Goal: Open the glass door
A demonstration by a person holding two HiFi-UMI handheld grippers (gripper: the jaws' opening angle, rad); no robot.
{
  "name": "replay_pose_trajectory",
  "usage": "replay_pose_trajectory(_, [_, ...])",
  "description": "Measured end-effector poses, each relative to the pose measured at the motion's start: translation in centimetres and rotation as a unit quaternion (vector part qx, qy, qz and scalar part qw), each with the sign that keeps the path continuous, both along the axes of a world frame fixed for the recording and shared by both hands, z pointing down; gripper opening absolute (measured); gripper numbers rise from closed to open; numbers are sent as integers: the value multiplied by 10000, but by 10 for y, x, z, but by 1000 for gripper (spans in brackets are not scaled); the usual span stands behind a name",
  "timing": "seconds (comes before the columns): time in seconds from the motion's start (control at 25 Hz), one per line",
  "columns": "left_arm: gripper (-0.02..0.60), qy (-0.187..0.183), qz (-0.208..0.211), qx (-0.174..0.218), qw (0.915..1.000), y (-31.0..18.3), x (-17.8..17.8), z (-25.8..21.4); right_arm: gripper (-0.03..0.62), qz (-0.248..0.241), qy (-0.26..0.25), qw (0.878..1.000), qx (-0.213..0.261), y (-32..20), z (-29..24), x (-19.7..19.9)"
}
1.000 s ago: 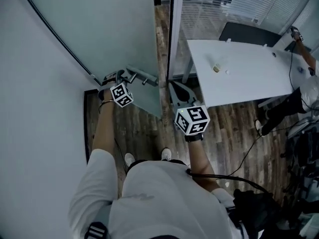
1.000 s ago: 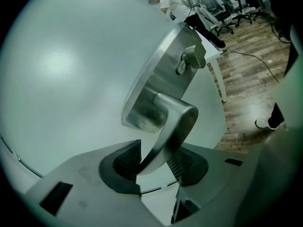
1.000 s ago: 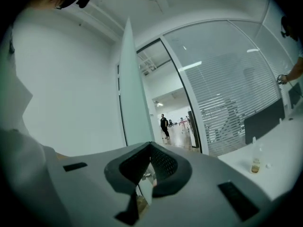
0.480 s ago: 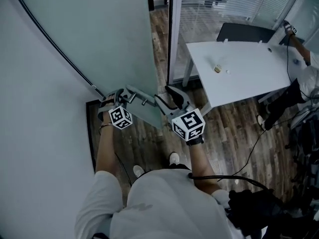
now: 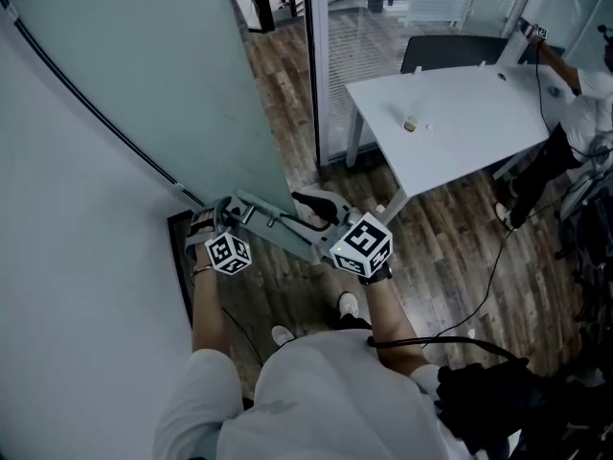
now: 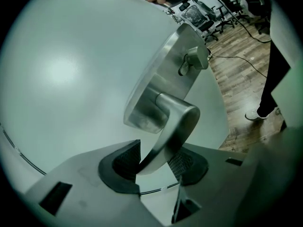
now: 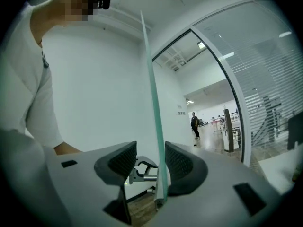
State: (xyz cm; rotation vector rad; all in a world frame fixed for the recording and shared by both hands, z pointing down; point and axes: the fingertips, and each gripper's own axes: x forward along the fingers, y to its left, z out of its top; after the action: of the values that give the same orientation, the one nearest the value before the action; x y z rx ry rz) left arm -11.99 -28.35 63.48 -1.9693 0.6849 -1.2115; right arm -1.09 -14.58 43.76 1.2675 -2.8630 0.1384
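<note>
The frosted glass door [image 5: 144,56] stands partly swung open. My left gripper [image 5: 232,207] is shut on its metal lever handle [image 5: 251,202]. In the left gripper view the lever [image 6: 175,122] passes down between both pads of that gripper [image 6: 154,162], below the steel lock plate [image 6: 165,74]. My right gripper [image 5: 308,214] is at the door's free edge. In the right gripper view the thin glass edge [image 7: 154,103] stands between the wide-open jaws of this gripper [image 7: 150,162], close to the right pad and apart from the left one.
A white table [image 5: 450,113] with a dark chair [image 5: 450,51] behind it stands right of the doorway. A glass partition post [image 5: 314,65] borders the opening. Cables [image 5: 479,286] lie on the wood floor. A person [image 5: 575,113] is at the far right, another [image 7: 194,123] far down the hall.
The door has swung further open toward me, with both grippers moving along with it. The right gripper's jaws went from shut to wide open around the door's edge.
</note>
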Motion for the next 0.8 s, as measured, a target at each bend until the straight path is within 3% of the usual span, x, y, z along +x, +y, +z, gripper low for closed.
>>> replay_pose_trajectory(0.28, [150, 40, 56, -45, 10000, 18, -12, -2, 189, -543, -31, 9985, 98, 24, -7, -10])
replay_pose_trajectory(0.44, [153, -249, 96, -211, 9994, 31, -24, -5, 187, -1080, -4, 9941, 14, 36, -11, -28])
replay_pose_trajectory(0.52, [157, -339, 96, -330, 9988, 38, -34, -8, 163, -1340, 41, 9910, -15, 41, -14, -41])
replay_pose_trajectory(0.6, [173, -284, 76, -443, 9986, 43, -44, -9, 64, -1454, 186, 9892, 10, 43, -14, -49])
replay_pose_trajectory(0.8, [187, -476, -46, -438, 9979, 57, -73, -7, 63, -2018, 328, 9789, 18, 59, -11, -82])
